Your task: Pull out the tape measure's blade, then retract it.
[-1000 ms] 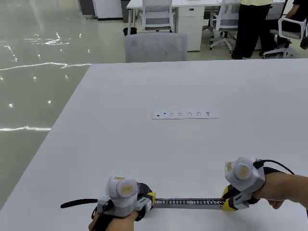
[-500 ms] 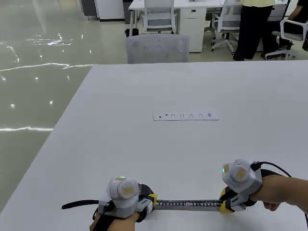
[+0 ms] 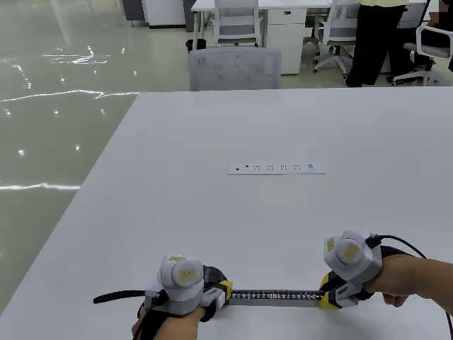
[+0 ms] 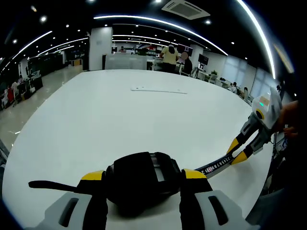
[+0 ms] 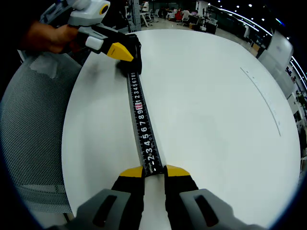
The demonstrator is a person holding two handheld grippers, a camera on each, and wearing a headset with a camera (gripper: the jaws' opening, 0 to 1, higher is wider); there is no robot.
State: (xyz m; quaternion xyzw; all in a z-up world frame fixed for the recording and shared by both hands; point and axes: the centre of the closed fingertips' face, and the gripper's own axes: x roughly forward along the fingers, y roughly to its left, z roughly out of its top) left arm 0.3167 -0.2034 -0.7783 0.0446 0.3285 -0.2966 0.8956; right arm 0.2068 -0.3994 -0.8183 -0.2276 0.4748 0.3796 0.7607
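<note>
A big open office around my white table (image 3: 283, 127)
The glossy pale floor (image 3: 56, 85) at my left reflects the lamps. A grey chair (image 3: 234, 69) stands at the far edge of the table, and a white socket strip (image 3: 277, 168) lies flat near its middle. Behind are a white cabinet (image 3: 287, 39) and an office chair (image 3: 236, 21) (a person (image 3: 375, 35) stands there). Long light strips (image 4: 158, 21) run over the dark ceiling.

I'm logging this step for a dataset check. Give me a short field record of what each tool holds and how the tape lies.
left tool: shut on the tape measure case
right tool: shut on the blade's end
blade: pulled out, stretched between the two tools, numbers up
table: white; power strip lies farther back, apart from both tools
stage: blade out, not yet retracted
</note>
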